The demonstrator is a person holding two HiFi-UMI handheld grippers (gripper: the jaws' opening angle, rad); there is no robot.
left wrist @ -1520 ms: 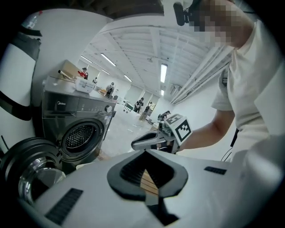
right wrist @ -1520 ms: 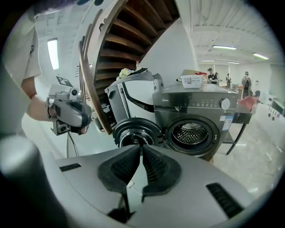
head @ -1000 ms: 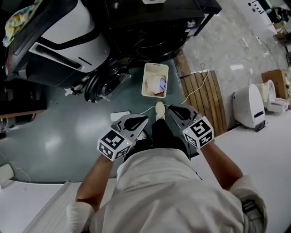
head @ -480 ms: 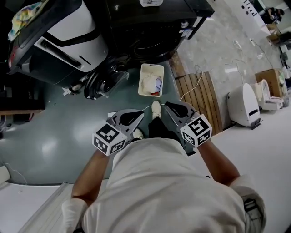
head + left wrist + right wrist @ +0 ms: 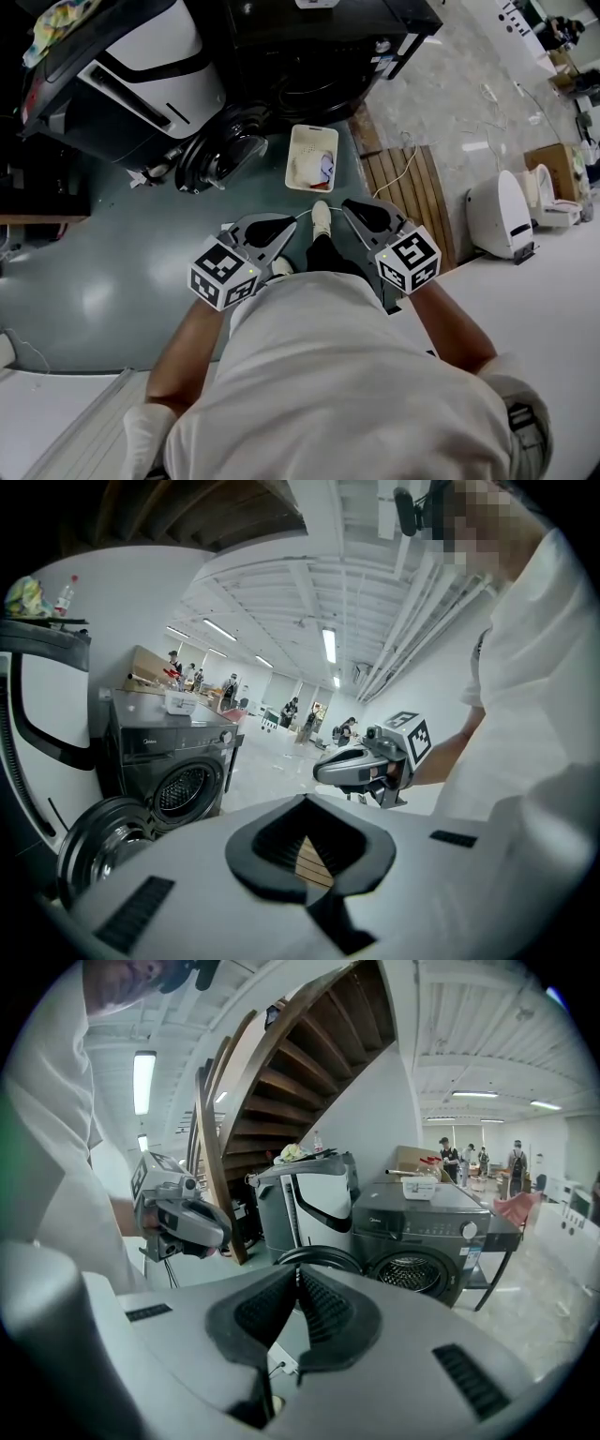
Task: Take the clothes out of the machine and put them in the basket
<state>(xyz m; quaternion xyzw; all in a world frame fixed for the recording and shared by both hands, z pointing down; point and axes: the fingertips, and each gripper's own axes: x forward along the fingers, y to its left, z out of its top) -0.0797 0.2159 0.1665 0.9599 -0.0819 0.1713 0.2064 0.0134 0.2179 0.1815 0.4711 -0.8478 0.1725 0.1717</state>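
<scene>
Floor: glossy grey-green sheet (image 5: 112,272) across left and centre, pale stone tiles (image 5: 450,84) upper right. Standing on the grey-green part:
- dark front-loading washing machine (image 5: 309,47), top centre
- white-and-black machine (image 5: 141,66), upper left
- cream rectangular plastic basket (image 5: 293,159), just below the dark machine

Slatted wooden board (image 5: 417,202) lies right of the basket. White rounded appliance (image 5: 499,217) and brown cardboard box (image 5: 553,164) sit near the right edge.

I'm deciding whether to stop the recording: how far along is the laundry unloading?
Done, it seems: clothes lie in the basket on the floor, and the door of the machine stands open with no cloth showing in the drum. In hand: nothing; the left gripper and right gripper are both shut and empty, held in front of the person. Left: probably little, perhaps a last check of the drum.
</scene>
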